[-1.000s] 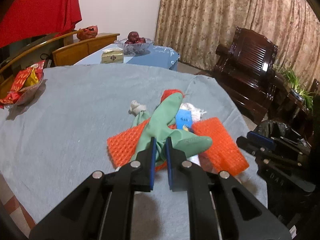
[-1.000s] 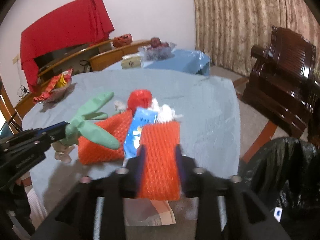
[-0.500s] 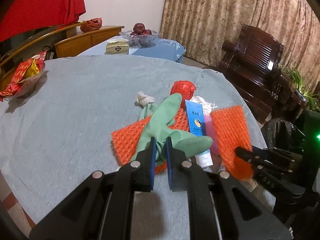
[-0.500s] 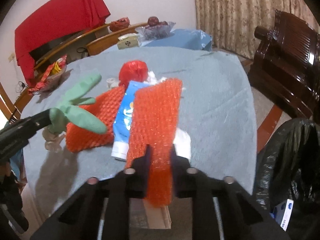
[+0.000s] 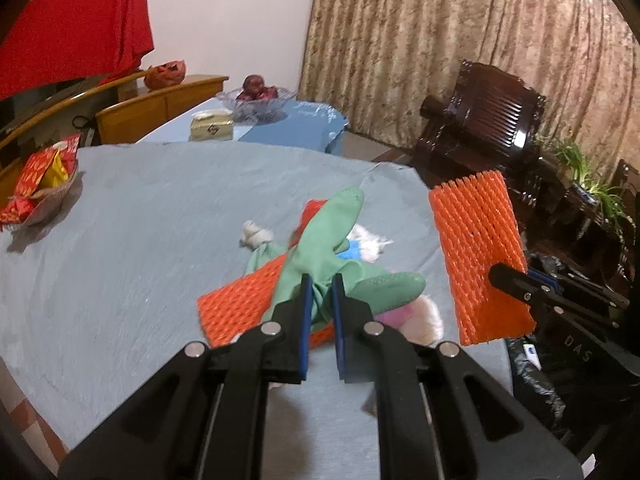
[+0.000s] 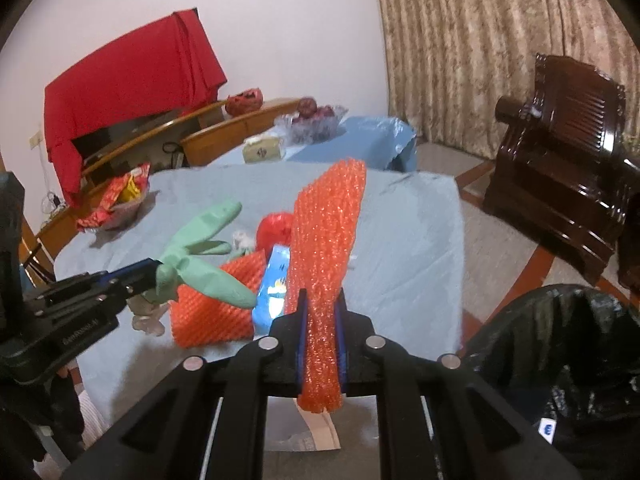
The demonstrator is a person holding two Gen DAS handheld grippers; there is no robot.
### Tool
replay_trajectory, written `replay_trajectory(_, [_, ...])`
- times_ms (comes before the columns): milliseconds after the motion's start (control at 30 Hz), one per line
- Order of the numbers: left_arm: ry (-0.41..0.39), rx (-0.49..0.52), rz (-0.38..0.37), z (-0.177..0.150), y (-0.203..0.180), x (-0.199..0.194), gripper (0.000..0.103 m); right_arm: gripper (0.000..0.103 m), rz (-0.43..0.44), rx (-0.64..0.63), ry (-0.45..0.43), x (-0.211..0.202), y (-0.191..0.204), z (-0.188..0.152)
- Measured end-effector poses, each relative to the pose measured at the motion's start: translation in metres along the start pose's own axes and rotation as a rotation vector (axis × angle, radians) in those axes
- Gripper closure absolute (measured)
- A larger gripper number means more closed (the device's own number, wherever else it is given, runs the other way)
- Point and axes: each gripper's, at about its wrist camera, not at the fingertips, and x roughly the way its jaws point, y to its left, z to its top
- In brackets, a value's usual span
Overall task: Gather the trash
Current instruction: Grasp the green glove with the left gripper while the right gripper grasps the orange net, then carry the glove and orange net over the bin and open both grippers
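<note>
While both claws stand over the near right corner of the table, I note each has a catch. My left gripper is pinched narrow on the green rubber glove, whose fingers stick up and out past the pads; its lower part drapes onto the orange foam net lying flat on the grey-blue cloth. My right gripper is clamped tight on a second orange foam net, held up clear of the table, standing on edge between the pads. Left on the cloth near that corner: a blue tube, a red wad, a white paper scrap. Black trash bag gapes open just off the table's right edge. Snack bowl sits at the far left edge.
</note>
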Motion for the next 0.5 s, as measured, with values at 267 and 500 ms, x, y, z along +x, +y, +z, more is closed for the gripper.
replay_trajectory(267, [-0.023,0.028,-0.076,0.008,-0.037,-0.012,0.094,0.091,-0.046,0.007,-0.058,-0.042,-0.017,0.010])
replay_trajectory(500, [-0.037,0.074,-0.155,0.013,-0.080,-0.016,0.094,0.091,-0.114,0.032,-0.096,-0.078,-0.047,0.006])
